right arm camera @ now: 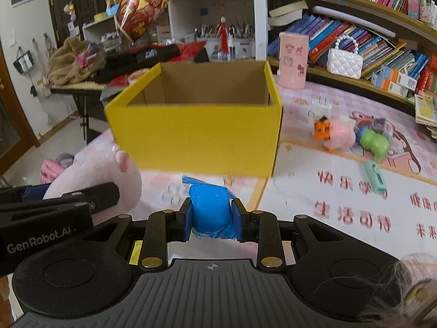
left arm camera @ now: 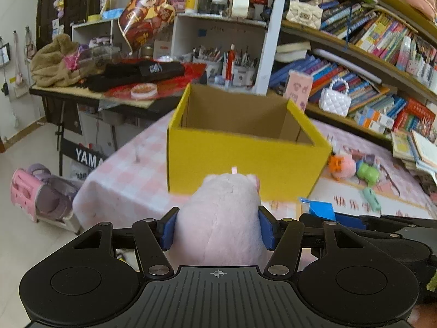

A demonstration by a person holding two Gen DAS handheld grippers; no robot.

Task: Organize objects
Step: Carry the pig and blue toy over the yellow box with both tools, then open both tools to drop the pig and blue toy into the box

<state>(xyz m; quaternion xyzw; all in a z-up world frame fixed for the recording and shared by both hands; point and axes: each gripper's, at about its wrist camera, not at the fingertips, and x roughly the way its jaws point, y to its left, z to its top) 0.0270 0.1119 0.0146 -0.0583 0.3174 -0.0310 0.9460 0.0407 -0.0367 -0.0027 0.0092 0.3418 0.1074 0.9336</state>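
An open yellow cardboard box (left arm camera: pixel 245 161) stands on the pink table, empty as far as I see; it also shows in the right wrist view (right arm camera: pixel 196 142). My left gripper (left arm camera: pixel 217 227) is shut on a pale pink plush toy (left arm camera: pixel 221 218), held in front of the box's near wall. That plush also shows at the left of the right wrist view (right arm camera: pixel 109 175). My right gripper (right arm camera: pixel 211 216) is shut on a blue wrapped object (right arm camera: pixel 211 207), just before the box's near wall. The blue object's tip shows in the left wrist view (left arm camera: pixel 319 207).
Right of the box lie a pink fluffy toy with an orange piece (right arm camera: pixel 336 134), a green toy (right arm camera: pixel 374 140) and a mint green case (right arm camera: pixel 375 177). A pink tin (right arm camera: pixel 293 60) stands behind. Bookshelves (right arm camera: pixel 368 41) line the right; a cluttered desk (left arm camera: pixel 109 82) stands at the left.
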